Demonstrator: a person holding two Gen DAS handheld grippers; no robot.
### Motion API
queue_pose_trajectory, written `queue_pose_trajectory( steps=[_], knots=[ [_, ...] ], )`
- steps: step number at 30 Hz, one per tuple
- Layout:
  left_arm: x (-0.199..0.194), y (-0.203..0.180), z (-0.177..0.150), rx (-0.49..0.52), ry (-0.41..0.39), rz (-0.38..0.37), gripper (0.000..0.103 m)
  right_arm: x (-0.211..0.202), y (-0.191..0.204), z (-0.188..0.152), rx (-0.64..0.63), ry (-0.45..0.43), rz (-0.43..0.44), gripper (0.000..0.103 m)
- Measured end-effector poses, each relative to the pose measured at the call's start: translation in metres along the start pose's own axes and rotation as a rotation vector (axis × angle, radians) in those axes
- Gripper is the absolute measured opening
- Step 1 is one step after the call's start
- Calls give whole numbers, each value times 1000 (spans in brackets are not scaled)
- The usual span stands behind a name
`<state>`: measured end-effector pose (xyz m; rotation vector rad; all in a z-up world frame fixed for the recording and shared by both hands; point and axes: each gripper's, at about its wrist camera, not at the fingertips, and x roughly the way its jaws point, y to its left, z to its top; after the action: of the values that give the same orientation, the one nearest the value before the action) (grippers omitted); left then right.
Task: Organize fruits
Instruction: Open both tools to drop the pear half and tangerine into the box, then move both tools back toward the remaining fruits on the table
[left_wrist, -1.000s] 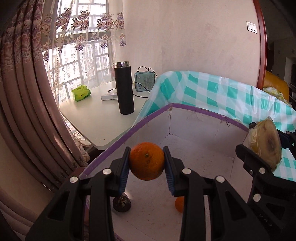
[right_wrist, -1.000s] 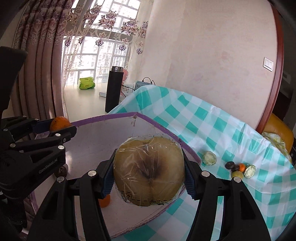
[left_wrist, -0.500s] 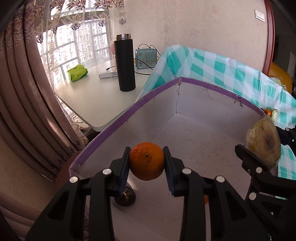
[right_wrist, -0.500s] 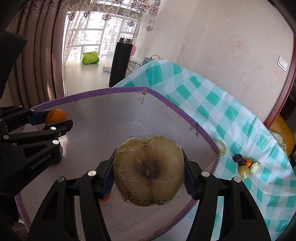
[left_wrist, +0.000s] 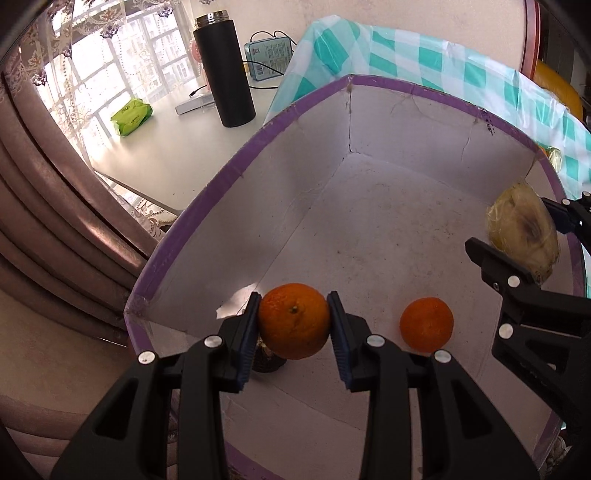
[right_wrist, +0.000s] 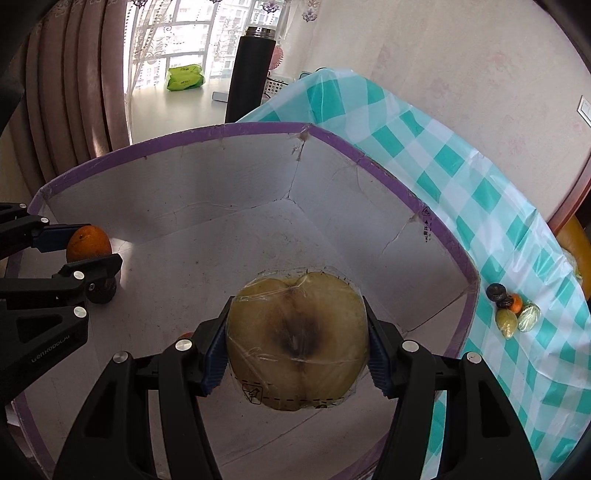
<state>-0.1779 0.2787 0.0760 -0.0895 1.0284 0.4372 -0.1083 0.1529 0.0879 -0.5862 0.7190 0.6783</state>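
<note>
Holding an orange (left_wrist: 293, 320) over the near corner of the box (left_wrist: 236, 173), the left gripper (left_wrist: 293, 325) has its blue pads on either side of the fruit and its jaws are just beginning to part, the orange still between them; I judge this the start of a release onto the box floor. The right gripper (right_wrist: 297, 341) is clamped on a wrapped apple half (right_wrist: 297, 339), cut face toward the camera, poised above the middle of the box, likely next to be set down. Two pieces already lie inside: a second orange (left_wrist: 426, 324) just beside the held one, and a dark round fruit (right_wrist: 103, 290) under the left fingers (what kind I cannot tell). More small wrapped fruits (right_wrist: 511, 312) wait in a cluster on the checked tablecloth (right_wrist: 461, 173) outside the box wall, so sorting looks partway done. The box is white card with purple-taped rim, its floor scuffed. Beyond stand a black flask (left_wrist: 225, 70) and a green packet (left_wrist: 131, 116) on a white table (left_wrist: 166, 155), by curtains (left_wrist: 48, 192) and a bright window.
</note>
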Motion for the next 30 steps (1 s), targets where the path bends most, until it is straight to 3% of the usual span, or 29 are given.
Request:
queue_pose_trajectory(
  steps=[5,11,13,18,19,21,22,26,30],
  knots=[
    [8,-1,3,21,65,-41,38,13,2,4,-33,80,-3,61],
    [7,-2,6,16,54,-68,61,16,0,5,-25,118,19,61],
    [5,-3,7,14,51,-83,65,14,0,6,-31,103,9,67],
    [3,-4,7,13,51,-69,68,12,-2,5,-25,93,7,69],
    [2,-4,7,12,50,-54,70,12,-3,5,-25,92,7,69],
    [1,-2,7,-3,50,-13,83,11,-5,4,-20,90,8,69],
    [1,0,8,-6,49,-15,84,11,-6,3,-15,88,16,71],
    [-9,0,8,2,26,31,85,-2,-11,2,6,31,24,72],
    [-30,-7,13,7,-43,75,95,-28,-29,-2,80,-84,35,77]
  ],
)
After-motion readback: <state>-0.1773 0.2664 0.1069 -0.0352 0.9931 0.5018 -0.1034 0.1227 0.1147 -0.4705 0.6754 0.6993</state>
